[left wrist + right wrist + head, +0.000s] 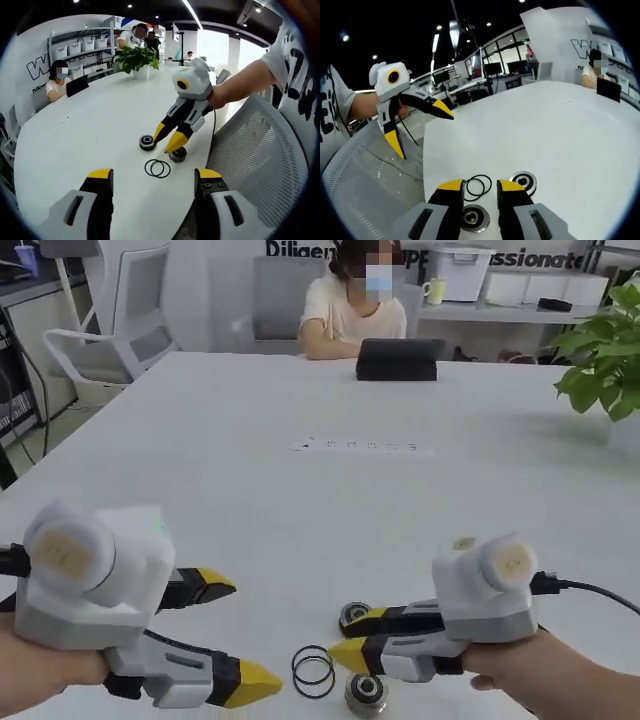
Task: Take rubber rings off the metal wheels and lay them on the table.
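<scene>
Rings (313, 671), thin black overlapping loops, flat on table (300, 490).

Two thin black rubber rings (313, 672) (157, 168) (478, 187) lie flat on the white bench (300, 500) close in front of you, overlapping each other like linked loops. Just to their right are two small round metal wheels, both lying flat. The far wheel (353, 615) (147, 142) (524, 181) has a dark outer band around a silvery centre. The near wheel (366, 693) (177, 155) (472, 218) sits just beside the rings without touching them, its hub facing up.
</scene>
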Available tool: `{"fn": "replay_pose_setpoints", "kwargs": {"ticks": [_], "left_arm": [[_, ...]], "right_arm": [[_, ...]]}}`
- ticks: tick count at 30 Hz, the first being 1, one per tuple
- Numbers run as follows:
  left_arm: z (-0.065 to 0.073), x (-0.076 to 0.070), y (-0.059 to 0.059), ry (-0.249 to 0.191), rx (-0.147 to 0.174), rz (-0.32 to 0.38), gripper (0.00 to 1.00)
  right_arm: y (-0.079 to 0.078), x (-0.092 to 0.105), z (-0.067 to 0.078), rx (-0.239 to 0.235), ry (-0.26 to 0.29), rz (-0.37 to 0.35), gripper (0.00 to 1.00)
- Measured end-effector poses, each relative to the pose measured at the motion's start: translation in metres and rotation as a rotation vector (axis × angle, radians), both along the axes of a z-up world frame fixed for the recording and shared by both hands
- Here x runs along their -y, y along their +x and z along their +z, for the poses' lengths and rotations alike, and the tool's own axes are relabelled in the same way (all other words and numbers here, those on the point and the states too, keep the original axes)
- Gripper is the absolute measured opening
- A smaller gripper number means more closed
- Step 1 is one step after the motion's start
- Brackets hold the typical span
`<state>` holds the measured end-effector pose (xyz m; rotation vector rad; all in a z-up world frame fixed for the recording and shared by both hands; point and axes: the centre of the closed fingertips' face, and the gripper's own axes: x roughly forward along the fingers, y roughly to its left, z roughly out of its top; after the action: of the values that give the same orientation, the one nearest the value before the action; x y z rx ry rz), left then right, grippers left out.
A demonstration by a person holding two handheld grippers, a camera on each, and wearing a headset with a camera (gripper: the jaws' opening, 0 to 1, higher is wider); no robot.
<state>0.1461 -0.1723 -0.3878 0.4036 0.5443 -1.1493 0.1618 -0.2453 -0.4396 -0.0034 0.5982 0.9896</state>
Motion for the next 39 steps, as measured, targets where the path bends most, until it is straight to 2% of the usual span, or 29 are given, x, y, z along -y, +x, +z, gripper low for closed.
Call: {"fn": "replay_pose_setpoints", "kwargs": {"ticks": [16, 22, 32, 39], "left_arm": [[0.001, 0.017, 0.015, 0.006, 0.017, -0.016, 0.59], [-0.001, 0.026, 0.027, 0.008, 0.033, -0.024, 0.54], [-0.013, 0.039, 0.039, 0.038, 0.034, -0.041, 0.52], [-0.021, 0.050, 0.044, 0.049, 0.021, -0.052, 0.50]], "right_arm": [[0.015, 0.032, 0.003, 0.040, -0.005, -0.093, 0.29], [0.019, 0.040, 0.001, 0.054, -0.020, -0.110, 0.31], [0.021, 0.049, -0.008, 0.058, -0.046, -0.123, 0.32], [0.021, 0.052, -0.013, 0.066, -0.067, -0.122, 0.32]]}}
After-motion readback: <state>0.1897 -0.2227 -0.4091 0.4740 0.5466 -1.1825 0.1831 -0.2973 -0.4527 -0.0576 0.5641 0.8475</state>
